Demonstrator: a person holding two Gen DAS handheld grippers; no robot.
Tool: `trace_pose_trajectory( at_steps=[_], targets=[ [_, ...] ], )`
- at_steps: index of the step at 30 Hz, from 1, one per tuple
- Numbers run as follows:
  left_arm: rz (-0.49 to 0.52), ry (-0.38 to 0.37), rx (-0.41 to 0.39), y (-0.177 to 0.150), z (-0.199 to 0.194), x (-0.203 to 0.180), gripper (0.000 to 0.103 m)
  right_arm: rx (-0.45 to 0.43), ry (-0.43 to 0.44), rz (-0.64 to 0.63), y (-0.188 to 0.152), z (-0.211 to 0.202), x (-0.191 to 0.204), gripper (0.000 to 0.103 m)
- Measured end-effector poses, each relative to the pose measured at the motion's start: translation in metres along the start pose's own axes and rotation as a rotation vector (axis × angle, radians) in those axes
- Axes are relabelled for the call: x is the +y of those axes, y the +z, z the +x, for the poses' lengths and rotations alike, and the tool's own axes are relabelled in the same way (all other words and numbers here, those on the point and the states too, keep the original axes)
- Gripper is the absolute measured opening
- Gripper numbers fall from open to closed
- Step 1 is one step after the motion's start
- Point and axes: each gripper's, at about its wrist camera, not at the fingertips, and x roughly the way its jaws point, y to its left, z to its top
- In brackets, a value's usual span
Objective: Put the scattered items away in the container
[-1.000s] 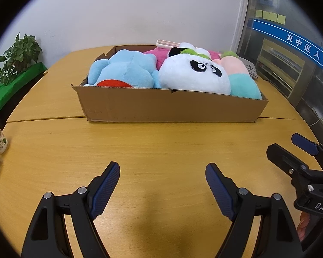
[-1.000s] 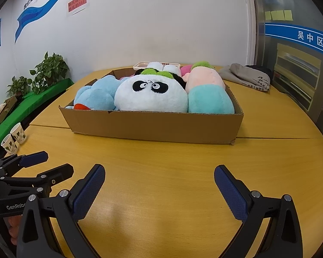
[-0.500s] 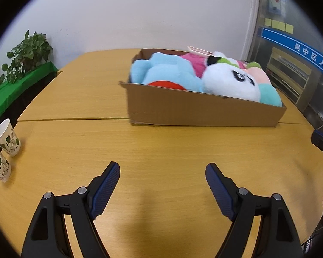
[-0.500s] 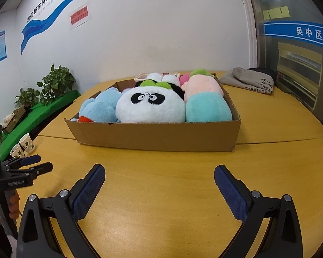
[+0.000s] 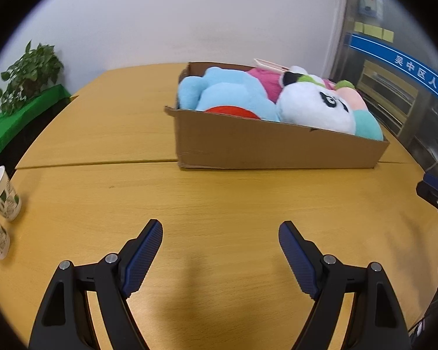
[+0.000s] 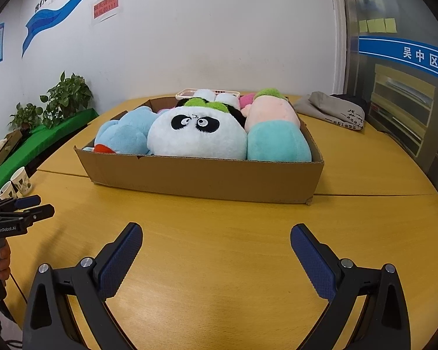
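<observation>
cardboard box [image 6: 201,179] packed: blue plush [image 6: 125,134], panda [image 6: 197,135], pink-teal plush [image 6: 274,134].

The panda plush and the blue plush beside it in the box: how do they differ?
The panda plush is white with black eye patches and a green tuft; the blue plush is pale blue with a red patch. The panda faces forward mid-box; the blue one lies at the left end. Both are soft toys inside the cardboard box.

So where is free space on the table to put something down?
Bare wood lies between the box and both open grippers, left and right. More lies left of the box, up to the cups. The box itself is packed with toys.
</observation>
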Motion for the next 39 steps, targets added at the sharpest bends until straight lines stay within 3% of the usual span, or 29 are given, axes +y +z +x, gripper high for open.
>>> trace_pose_trajectory(
  at_steps=[6, 11, 14, 19, 23, 25, 30, 35, 37, 39],
  targets=[
    [0.058, -0.045, -0.006, 0.005, 0.006, 0.0, 0.082, 0.009, -0.005, -0.011, -0.001, 0.003, -0.004, 0.103],
    [0.118, -0.078, 0.039, 0.002, 0.025, 0.018, 0.082, 0.002, 0.056, -0.056, -0.004, 0.002, -0.021, 0.103],
    [0.117, -0.073, 0.067, -0.005, 0.036, 0.034, 0.082, 0.019, 0.11, -0.085, -0.011, 0.003, -0.052, 0.103],
    [0.093, -0.044, 0.089, -0.016, 0.05, 0.056, 0.082, 0.082, 0.094, -0.178, -0.032, 0.009, -0.115, 0.103],
    [0.107, -0.078, 0.08, -0.011, 0.056, 0.054, 0.082, 0.11, 0.147, -0.19, -0.043, 0.014, -0.141, 0.103],
    [0.133, -0.082, 0.07, -0.007, 0.057, 0.047, 0.082, 0.108, 0.168, -0.188, -0.047, 0.018, -0.14, 0.103],
    [0.184, -0.07, 0.134, -0.003, 0.074, 0.034, 0.082, 0.119, 0.205, -0.202, -0.05, 0.038, -0.116, 0.103],
    [0.201, -0.062, 0.145, -0.003, 0.077, 0.029, 0.09, 0.152, 0.228, -0.223, -0.052, 0.053, -0.095, 0.103],
    [0.184, -0.043, 0.159, -0.002, 0.08, 0.031, 0.103, 0.165, 0.229, -0.23, -0.051, 0.058, -0.09, 0.103],
    [0.181, -0.035, 0.161, -0.002, 0.083, 0.031, 0.103, 0.18, 0.212, -0.235, -0.049, 0.064, -0.086, 0.103]
  ],
)
